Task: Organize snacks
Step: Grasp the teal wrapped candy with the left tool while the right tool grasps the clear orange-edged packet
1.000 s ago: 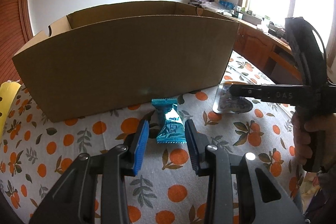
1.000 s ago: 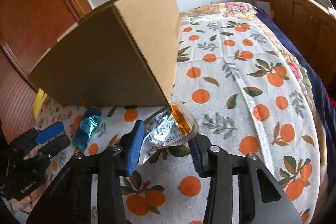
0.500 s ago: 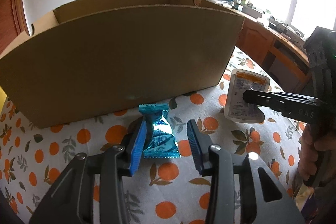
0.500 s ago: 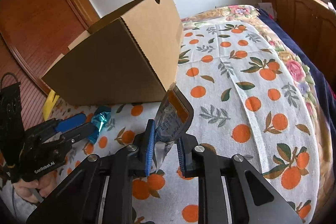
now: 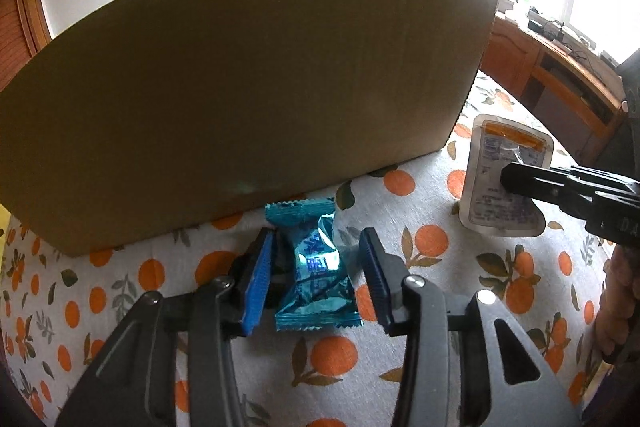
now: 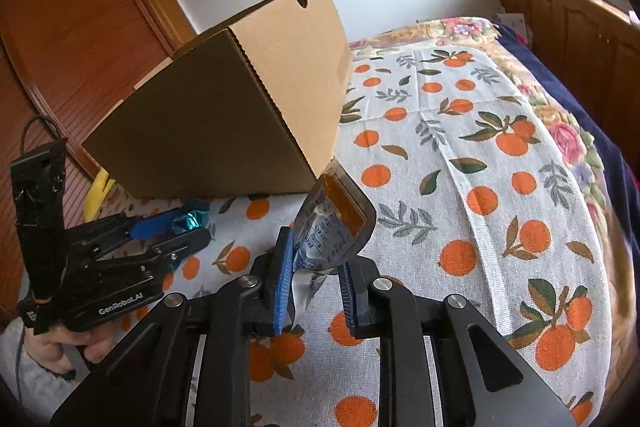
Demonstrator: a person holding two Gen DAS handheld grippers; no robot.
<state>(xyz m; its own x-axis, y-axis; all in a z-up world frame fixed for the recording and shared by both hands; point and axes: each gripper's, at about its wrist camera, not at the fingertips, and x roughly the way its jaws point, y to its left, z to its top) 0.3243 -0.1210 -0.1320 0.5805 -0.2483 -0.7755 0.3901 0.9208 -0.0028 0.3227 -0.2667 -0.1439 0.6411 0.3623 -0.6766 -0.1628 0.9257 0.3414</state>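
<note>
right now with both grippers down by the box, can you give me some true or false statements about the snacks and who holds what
1. The right gripper is shut on the clear pouch. True.
2. The blue packet is already inside the cardboard box. False: it lies on the orange-print cloth in front of the box.
3. The left gripper straddles the blue packet. True; its jaws are opening.
4. The pouch lies flat on the cloth. False: it is lifted clear.

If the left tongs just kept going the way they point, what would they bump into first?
The left tongs, jaws opening, already straddle the shiny blue foil snack packet, so they would probably meet that first, then the orange-print tablecloth under it. The big brown cardboard box stands beyond.
</note>
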